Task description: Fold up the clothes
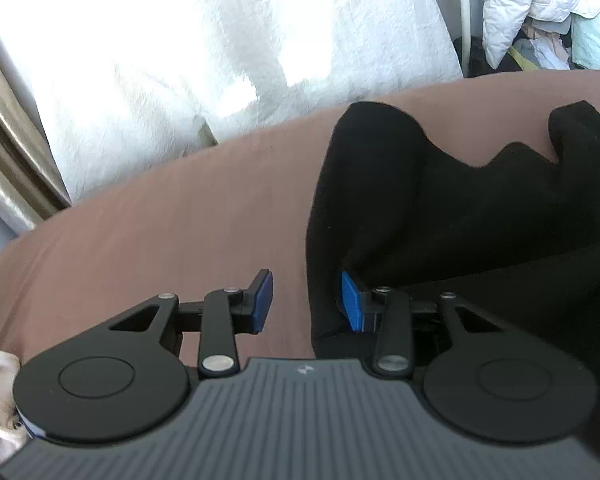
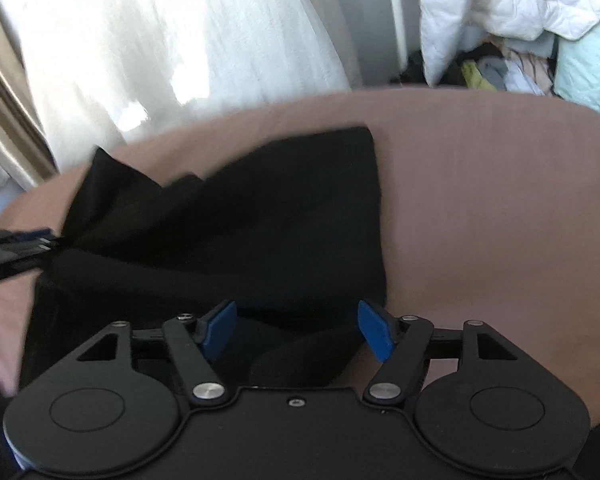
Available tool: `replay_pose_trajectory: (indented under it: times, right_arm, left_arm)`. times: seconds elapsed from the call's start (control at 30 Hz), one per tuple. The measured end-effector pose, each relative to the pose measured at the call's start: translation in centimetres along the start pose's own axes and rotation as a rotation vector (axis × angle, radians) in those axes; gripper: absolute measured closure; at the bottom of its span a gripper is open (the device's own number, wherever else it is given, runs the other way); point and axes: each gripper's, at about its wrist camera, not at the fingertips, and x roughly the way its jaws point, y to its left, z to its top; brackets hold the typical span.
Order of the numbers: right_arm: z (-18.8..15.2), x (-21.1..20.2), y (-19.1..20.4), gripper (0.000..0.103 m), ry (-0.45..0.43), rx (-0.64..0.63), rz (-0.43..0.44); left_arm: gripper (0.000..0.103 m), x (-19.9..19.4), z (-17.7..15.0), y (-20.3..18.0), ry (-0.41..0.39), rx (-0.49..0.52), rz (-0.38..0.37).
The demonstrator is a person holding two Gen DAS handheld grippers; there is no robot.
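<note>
Black garment [image 1: 460, 216]: soft matt cloth, faintly fuzzy. Brown sheet [image 1: 160, 220]: matt woven cloth, fine ribbed grain. White curtain [image 1: 180, 40]: thin textured cloth. White jacket [image 2: 500, 8]: quilted, slight sheen. Left gripper [image 1: 307, 300] and right gripper [image 2: 296, 330]: matt black plastic, blue rubbery pads, shiny metal pivot pins.

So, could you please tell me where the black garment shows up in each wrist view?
Left wrist view: the black garment fills the right half, on the pink bed cover.
Right wrist view: the black garment lies centre-left.
Shared landmark: the white quilted jacket, upper right in both.
</note>
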Motion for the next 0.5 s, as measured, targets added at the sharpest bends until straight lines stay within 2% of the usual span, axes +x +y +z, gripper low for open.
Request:
replay_pose_trajectory:
  times: [0.07,0.1,0.13,0.2,0.23,0.27,0.3,0.37,0.43,0.5]
  right_arm:
    - [-0.6,1.3,0.2,0.031,0.046,-0.033,-0.018]
    - [-0.9,1.6,0.6,0.049,0.042,-0.076,-0.025]
    - [-0.9,1.6,1.0,0.081,0.033,-0.095,-0.038]
    - [-1.0,1.5,1.9,0.096,0.015,-0.134,-0.065]
    - [-0.9,0.9,2.4,0.100,-0.006,-0.146,-0.096]
    - [-0.8,0.2,3.3,0.100,-0.045,-0.206,-0.185]
    - [-0.8,-0.3,4.0,0.103,-0.079,-0.275,-0.302]
    - [-1.1,-0.6,4.6,0.103,-0.139,-0.423,-0.614]
    - [-0.7,-0.6,2.3,0.103,-0.132,-0.384,-0.667]
    - [-0.2,-0.5,-1.4,0.101,-0.085,-0.218,-0.465]
  left_arm:
    - [0.065,0.0,0.0,-0.1,0.000,0.007,0.003]
    - [0.065,-0.1,0.1,-0.2,-0.004,0.015,0.008]
    - [0.065,-0.2,0.2,-0.2,-0.007,0.021,0.009]
    - [0.064,-0.4,0.4,0.0,-0.006,0.016,0.007]
    - [0.064,-0.6,0.5,0.1,-0.003,0.006,-0.003]
    - [0.064,-0.7,0.6,0.4,-0.001,-0.007,-0.011]
    - [0.064,-0.8,0.7,0.7,0.002,-0.021,-0.020]
    - [0.065,-0.7,0.8,1.8,0.006,-0.063,-0.050]
    - [0.062,-0.6,0.9,3.2,0.007,-0.123,-0.094]
    - [0.061,0.5,0.6,5.0,0.029,-0.267,-0.220]
